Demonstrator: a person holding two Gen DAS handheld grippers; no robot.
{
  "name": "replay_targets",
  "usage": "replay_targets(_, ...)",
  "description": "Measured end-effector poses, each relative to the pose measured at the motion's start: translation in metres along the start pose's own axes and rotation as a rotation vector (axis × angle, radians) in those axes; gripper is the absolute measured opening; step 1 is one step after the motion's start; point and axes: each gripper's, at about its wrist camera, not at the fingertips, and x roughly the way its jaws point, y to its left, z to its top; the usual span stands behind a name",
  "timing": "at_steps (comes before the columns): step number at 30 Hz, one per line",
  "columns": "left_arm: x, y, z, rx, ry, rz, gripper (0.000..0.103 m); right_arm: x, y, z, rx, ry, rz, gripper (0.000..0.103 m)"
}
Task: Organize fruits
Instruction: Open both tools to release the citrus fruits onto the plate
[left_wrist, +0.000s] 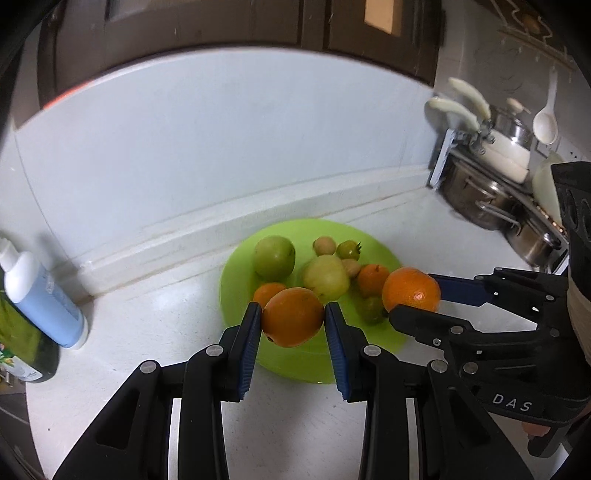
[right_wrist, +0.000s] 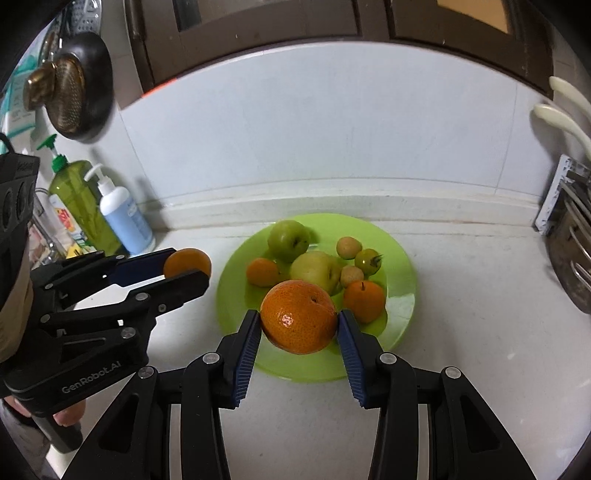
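Note:
A lime green plate (left_wrist: 236, 269) (right_wrist: 400, 258) sits on the white counter and holds a green apple (left_wrist: 274, 257) (right_wrist: 288, 236), a yellow-green apple (left_wrist: 326, 277) (right_wrist: 314, 270), small oranges (left_wrist: 372, 278) (right_wrist: 364, 300), small pale fruits and green tomatoes. My left gripper (left_wrist: 293, 319) (right_wrist: 188, 268) is shut on an orange (left_wrist: 293, 322) (right_wrist: 186, 261) above the plate's near left edge. My right gripper (right_wrist: 299, 320) (left_wrist: 413, 299) is shut on another orange (right_wrist: 298, 315) (left_wrist: 411, 290) above the plate's near right side.
A blue-white pump bottle (left_wrist: 44, 295) (right_wrist: 123, 218) and a green bottle (right_wrist: 79, 199) stand at the left by the wall. A rack with steel pots (left_wrist: 491, 199) and a hanging white spoon (left_wrist: 546, 122) are at the right. A dark strainer (right_wrist: 74, 88) hangs upper left.

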Motion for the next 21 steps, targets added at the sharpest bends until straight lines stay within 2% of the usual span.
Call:
replay_targets(9, 0.038, 0.009, -0.002, -0.005, 0.077, -0.016, 0.035, 0.045, -0.006, 0.002, -0.005, 0.088, 0.0, 0.044)
replay_targets(21, 0.057, 0.015, -0.007, -0.005, 0.125, -0.035, 0.035, 0.069, -0.003, 0.002, -0.045, 0.12, -0.007, 0.044)
